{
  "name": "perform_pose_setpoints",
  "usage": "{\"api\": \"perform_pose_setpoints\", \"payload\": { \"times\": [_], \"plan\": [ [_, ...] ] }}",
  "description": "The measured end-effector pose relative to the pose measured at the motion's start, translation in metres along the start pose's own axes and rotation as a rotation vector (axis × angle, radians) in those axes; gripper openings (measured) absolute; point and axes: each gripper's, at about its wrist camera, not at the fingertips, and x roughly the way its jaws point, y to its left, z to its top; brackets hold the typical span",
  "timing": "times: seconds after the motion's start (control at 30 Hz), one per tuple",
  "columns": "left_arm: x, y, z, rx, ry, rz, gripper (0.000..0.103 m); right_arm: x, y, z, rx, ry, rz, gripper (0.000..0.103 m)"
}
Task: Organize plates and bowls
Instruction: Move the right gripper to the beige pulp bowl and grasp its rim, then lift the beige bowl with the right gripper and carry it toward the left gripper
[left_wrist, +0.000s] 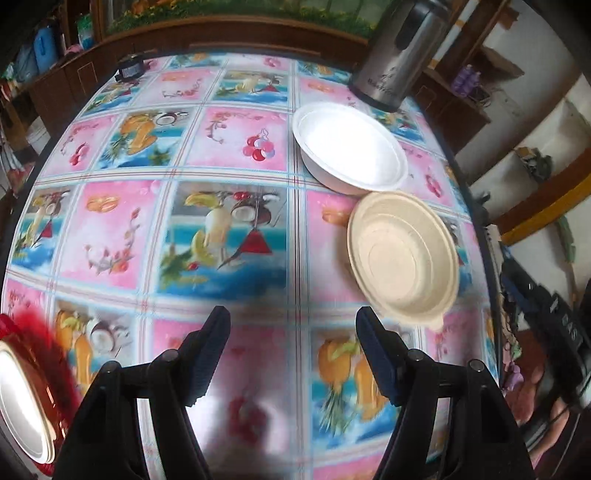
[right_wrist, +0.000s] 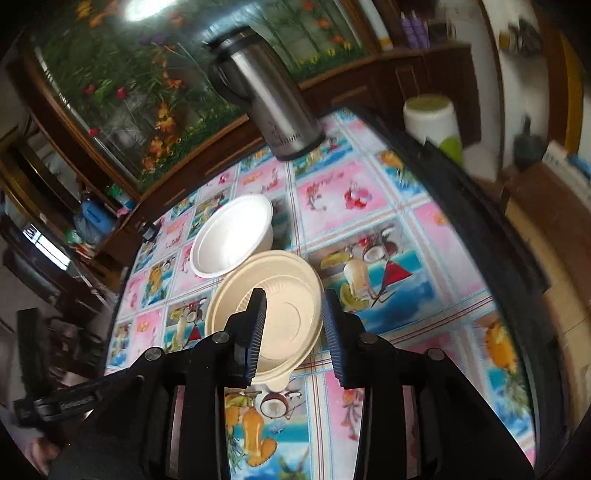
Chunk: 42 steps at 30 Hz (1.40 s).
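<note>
On a table covered with a bright fruit-and-flower oilcloth, two bowls sit side by side near one edge: a white bowl and a beige bowl, their rims touching or very nearly so. The left wrist view looks steeply down on the cloth; the left gripper hangs over bare tablecloth with its jaws spread wide and nothing between them, the beige bowl lying just off its right-hand finger. Only this view shows a stack of pale plates on something red at the lower left edge, partly cut off and blurred, and a small dark object at the far edge of the table. A tall steel flask stands just behind the white bowl. The right wrist view comes in at a shallower, tilted angle, showing the same white bowl behind the beige bowl, with the steel flask further back. Here the right gripper sits directly over the beige bowl, its jaws parted a modest way; the left-hand finger overlaps the bowl's near rim, but the pads do not appear to press on it. Whether that finger touches the rim cannot be told. Only this view shows a white and green container beyond the table's edge, and a flowered panel along the wall behind.
</note>
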Motion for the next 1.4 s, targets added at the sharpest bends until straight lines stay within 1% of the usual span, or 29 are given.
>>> {"api": "perform_pose_setpoints", "payload": {
  "times": [0.17,0.23,0.33,0.57,0.73,0.8,0.9,1.03,1.07,1.1,1.17,1.2,1.27,1.33,1.4],
  "plan": [
    [0.018,-0.008,0.021,-0.041,0.007,-0.005,0.071,0.029,-0.021,0.001,0.087,0.053,0.071,0.031],
    [0.023,-0.009,0.026,-0.06,0.012,-0.013,0.071,0.039,-0.025,0.001,0.118,0.059,0.106,0.031],
    [0.03,-0.011,0.032,-0.081,0.017,-0.03,0.071,0.047,-0.029,-0.002,0.139,0.052,0.135,0.03],
    [0.043,-0.022,0.04,-0.087,0.015,-0.053,0.071,0.056,-0.034,-0.004,0.143,0.06,0.149,0.03],
    [0.059,-0.038,0.041,-0.059,0.042,-0.072,0.071,0.062,-0.036,-0.006,0.138,0.092,0.153,0.03],
    [0.064,-0.041,0.04,-0.063,0.052,-0.084,0.071,0.062,-0.036,-0.007,0.134,0.093,0.146,0.03],
    [0.068,-0.043,0.039,-0.066,0.045,-0.095,0.071,0.063,-0.036,-0.006,0.128,0.094,0.143,0.03],
    [0.073,-0.046,0.038,-0.064,0.044,-0.107,0.069,0.065,-0.036,-0.006,0.124,0.092,0.113,0.03],
    [0.074,-0.047,0.038,-0.063,0.043,-0.106,0.067,0.065,-0.036,-0.007,0.127,0.092,0.118,0.03],
    [0.076,-0.047,0.038,-0.061,0.04,-0.101,0.061,0.065,-0.037,-0.006,0.13,0.094,0.127,0.03],
    [0.078,-0.048,0.038,-0.058,0.047,-0.1,0.056,0.067,-0.037,-0.007,0.131,0.101,0.13,0.03],
    [0.08,-0.048,0.038,-0.058,0.051,-0.105,0.051,0.068,-0.037,-0.007,0.136,0.109,0.132,0.03],
    [0.083,-0.049,0.038,-0.057,0.06,-0.111,0.044,0.07,-0.039,-0.008,0.154,0.124,0.151,0.03],
    [0.084,-0.049,0.038,-0.056,0.06,-0.112,0.042,0.073,-0.04,-0.009,0.17,0.148,0.176,0.03],
    [0.084,-0.048,0.038,-0.057,0.058,-0.117,0.036,0.074,-0.041,-0.01,0.178,0.157,0.179,0.03]
  ]
}}
